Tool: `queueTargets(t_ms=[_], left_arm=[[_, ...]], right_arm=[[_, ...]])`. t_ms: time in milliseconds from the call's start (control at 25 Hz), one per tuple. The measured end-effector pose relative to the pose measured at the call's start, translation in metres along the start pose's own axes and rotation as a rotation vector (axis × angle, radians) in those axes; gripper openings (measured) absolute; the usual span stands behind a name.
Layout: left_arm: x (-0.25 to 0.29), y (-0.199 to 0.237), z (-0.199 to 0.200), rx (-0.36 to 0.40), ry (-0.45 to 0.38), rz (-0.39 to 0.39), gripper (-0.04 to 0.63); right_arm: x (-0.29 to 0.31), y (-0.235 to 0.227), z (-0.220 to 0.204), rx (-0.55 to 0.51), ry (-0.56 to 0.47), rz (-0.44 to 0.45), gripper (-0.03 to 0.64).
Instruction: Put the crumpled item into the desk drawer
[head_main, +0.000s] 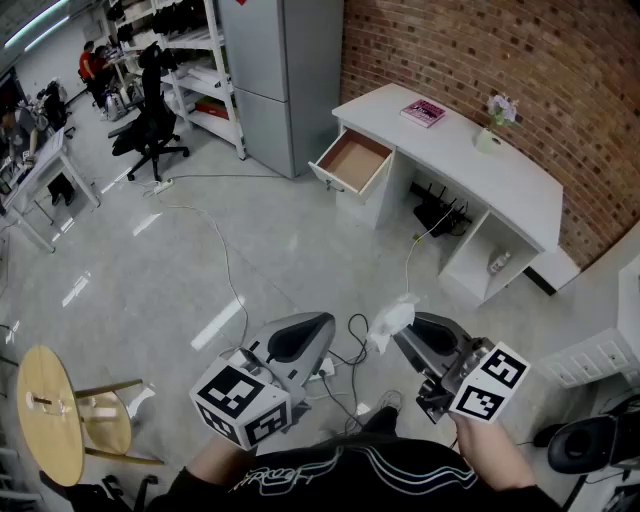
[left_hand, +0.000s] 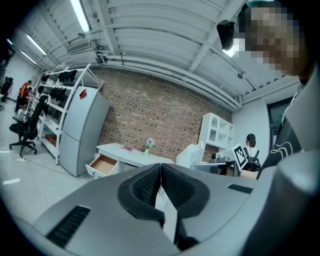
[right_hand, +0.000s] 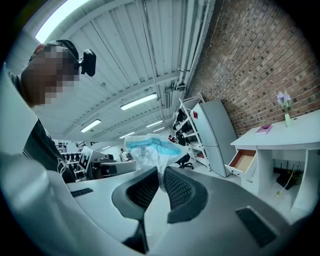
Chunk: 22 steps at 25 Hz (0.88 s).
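Right gripper (right_hand: 161, 176): jaws clenched on the crumpled item (right_hand: 151, 150), a white-and-blue wad pinched by its lower edge, with the bulk standing out past the pads. You hold it level and out in front of you, probably so the wad rides clear of your body and the floor.

Left gripper (left_hand: 161, 169): jaws closed together with nothing between them. It sits at 9 o'clock of the right one, idle, likely so it stays out of the way.

Desk drawer (head_main: 353, 160): pulled open, bare inside as far as the head view shows. It lies at 12 o'clock from the grippers, well apart across open floor. The white desk (head_main: 520, 190) stands against the brick wall (head_main: 480, 50).

Judgement: carry phase, item nowhere near the drawer yet. You need to walk forward, bring the wad over the open box, then release.

Risk: cable (head_main: 228, 270) trails on the floor at 11 o'clock, so mind your feet.
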<state>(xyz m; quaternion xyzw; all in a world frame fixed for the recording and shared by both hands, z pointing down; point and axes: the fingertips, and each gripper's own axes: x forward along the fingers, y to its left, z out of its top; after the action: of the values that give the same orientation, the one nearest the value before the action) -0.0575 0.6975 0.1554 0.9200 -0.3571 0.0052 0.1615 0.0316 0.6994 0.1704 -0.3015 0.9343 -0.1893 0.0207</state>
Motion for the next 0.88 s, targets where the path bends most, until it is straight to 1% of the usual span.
queueTargets(t_ms=[160,320,440,520,640,880], left_arm=[[-0.018,0.011,-0.006,-0.016,0.002,-0.013,0.021],[-0.030,0.026,-0.018,-0.031,0.000,-0.004,0.021],[-0.032,0.033,-0.019,-0.044,-0.012,-0.014,0.021],[-0.031,0.037,-0.015,-0.046,-0.005,-0.012,0.021],[-0.027,0.047,-0.013,-0.049,0.007,-0.006,0.021],[-0.003,0.080,-0.030,-0.093,0.030,0.017,0.021]], right_arm=[[0.014,0.011,-0.016,0.005,0.013,-0.016,0.060],[0.025,0.015,-0.032,0.015,0.023,-0.028,0.060],[0.029,0.012,-0.031,0.033,0.017,-0.045,0.061],[0.033,0.010,-0.027,0.037,0.021,-0.051,0.061],[0.043,0.001,-0.026,0.037,0.038,-0.062,0.061],[0.067,-0.032,-0.042,0.052,0.084,-0.048,0.061]])
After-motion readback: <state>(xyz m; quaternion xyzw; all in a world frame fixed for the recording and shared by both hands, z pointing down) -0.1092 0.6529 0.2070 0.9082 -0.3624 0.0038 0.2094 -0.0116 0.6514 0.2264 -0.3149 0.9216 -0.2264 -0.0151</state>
